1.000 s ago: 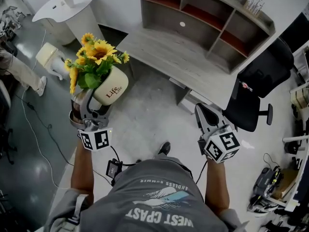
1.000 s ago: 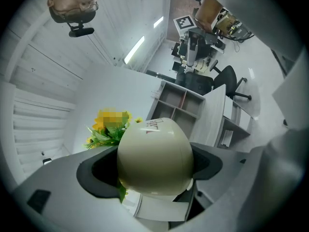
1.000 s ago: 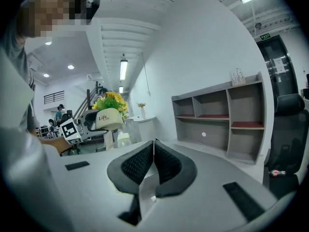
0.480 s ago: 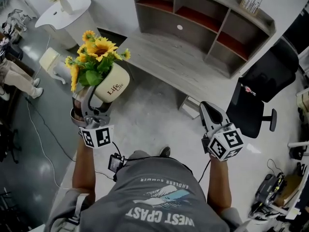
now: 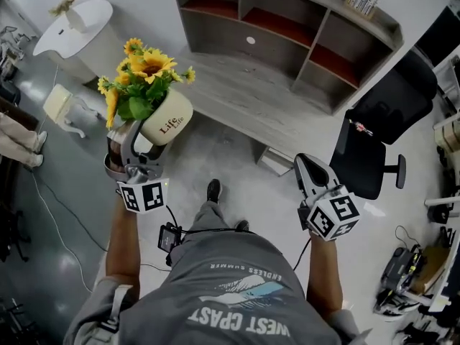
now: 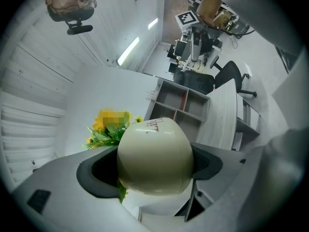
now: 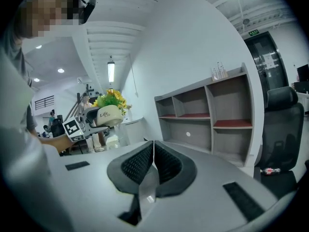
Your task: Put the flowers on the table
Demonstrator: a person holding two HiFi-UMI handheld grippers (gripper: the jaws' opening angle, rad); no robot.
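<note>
The left gripper (image 6: 154, 166) has its jaws closed tight on a cream ceramic pot (image 5: 167, 119) printed with "Life". The dark pads (image 6: 96, 170) press against the pot's rounded sides. The pot is tilted, with its mouth pointing up and away from the person, and it carries a bunch of sunflowers (image 5: 144, 74) with green leaves. Pot and flowers hang in the air over the pale floor, just left of the near corner of the grey wooden desk (image 5: 251, 99) and not touching it. At the back of the desk stands an open shelf unit (image 5: 287, 24) with reddish boards in some of its compartments. The right gripper (image 7: 152, 153) has its ribbed jaws pressed together with nothing between them. It is held over the floor in front of the desk, near a black office chair (image 5: 384, 131). A white round table (image 5: 75, 24) stands beyond the flowers on the far left. The person's shoe (image 5: 213, 190) rests on the floor between the two grippers.
</note>
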